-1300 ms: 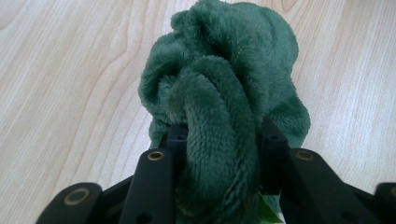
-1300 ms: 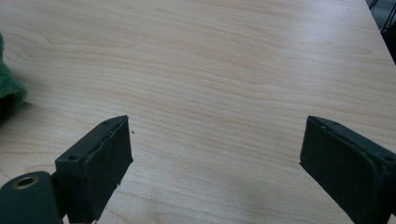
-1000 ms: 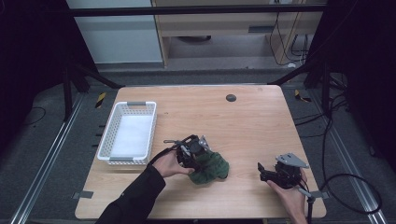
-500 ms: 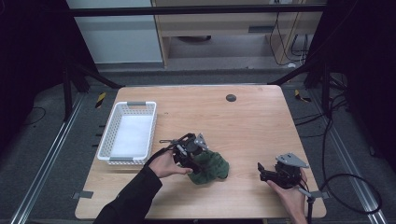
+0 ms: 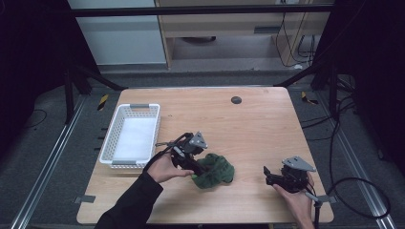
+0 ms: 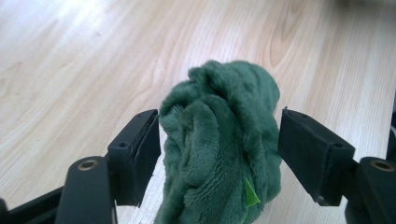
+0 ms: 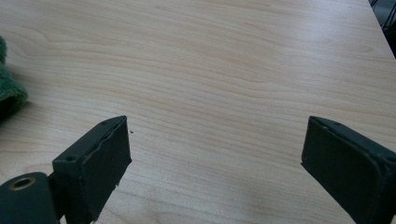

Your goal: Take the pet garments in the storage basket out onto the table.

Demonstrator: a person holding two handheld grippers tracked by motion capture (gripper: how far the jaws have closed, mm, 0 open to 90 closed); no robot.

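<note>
A crumpled dark green fleece cloth lies on the wooden table, front of centre. My left gripper leans over the cloth's left side. In the left gripper view the cloth stands bunched between the two black jaws of this gripper. The jaws have just been opening and the pads no longer squeeze it. My right gripper rests low at the front right, held by a hand. It stands open over bare wood, with the cloth's edge far off to its left.
An empty white slatted basket sits at the table's left edge. A small black round disc lies near the far edge. Bare wood stretches between the cloth and the right gripper and across the far half of the table.
The left gripper has lifted slightly and its jaws have spread off the cloth, which stays heaped on the table. The right gripper has not moved.
</note>
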